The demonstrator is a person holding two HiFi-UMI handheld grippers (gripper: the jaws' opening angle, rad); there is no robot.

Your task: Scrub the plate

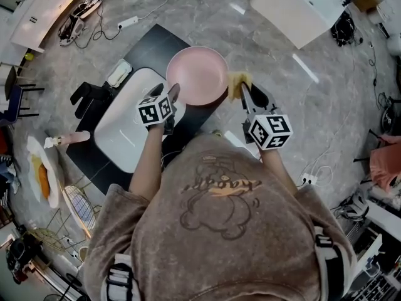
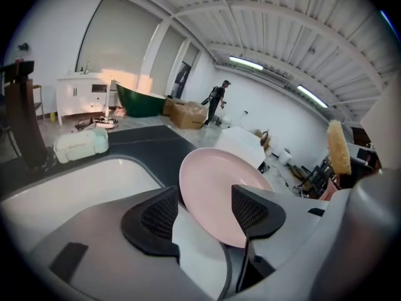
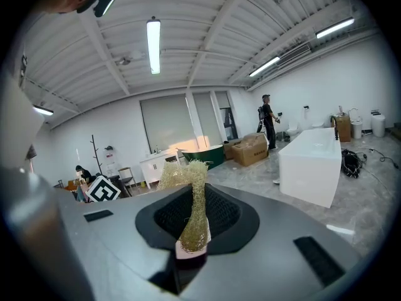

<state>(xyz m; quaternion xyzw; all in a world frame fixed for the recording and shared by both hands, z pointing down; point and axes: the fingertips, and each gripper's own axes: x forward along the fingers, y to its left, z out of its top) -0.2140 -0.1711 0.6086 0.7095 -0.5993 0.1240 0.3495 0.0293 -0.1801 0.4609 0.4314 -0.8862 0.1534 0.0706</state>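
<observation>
A pink plate [image 1: 197, 74] lies tilted on the black counter [image 1: 156, 46] just past the white sink [image 1: 125, 127]. My left gripper [image 1: 170, 98] is at the plate's near left rim. In the left gripper view its jaws stand wide apart around the rim of the plate [image 2: 216, 184], and the pads do not press on it; the left gripper [image 2: 205, 196] is open. My right gripper [image 1: 244, 94] sits at the plate's right edge, shut on a yellow mesh scrubber [image 1: 239, 82]. In the right gripper view the scrubber [image 3: 191, 199] sticks up from between the closed jaws of the right gripper [image 3: 195, 217].
A black faucet [image 1: 88, 94] and a white soap container [image 1: 118, 73] stand left of the sink. A white bathtub [image 1: 301, 8] is on the floor beyond the counter. Cables and a power strip [image 1: 127, 22] lie on the floor. A person [image 2: 217, 99] stands far off.
</observation>
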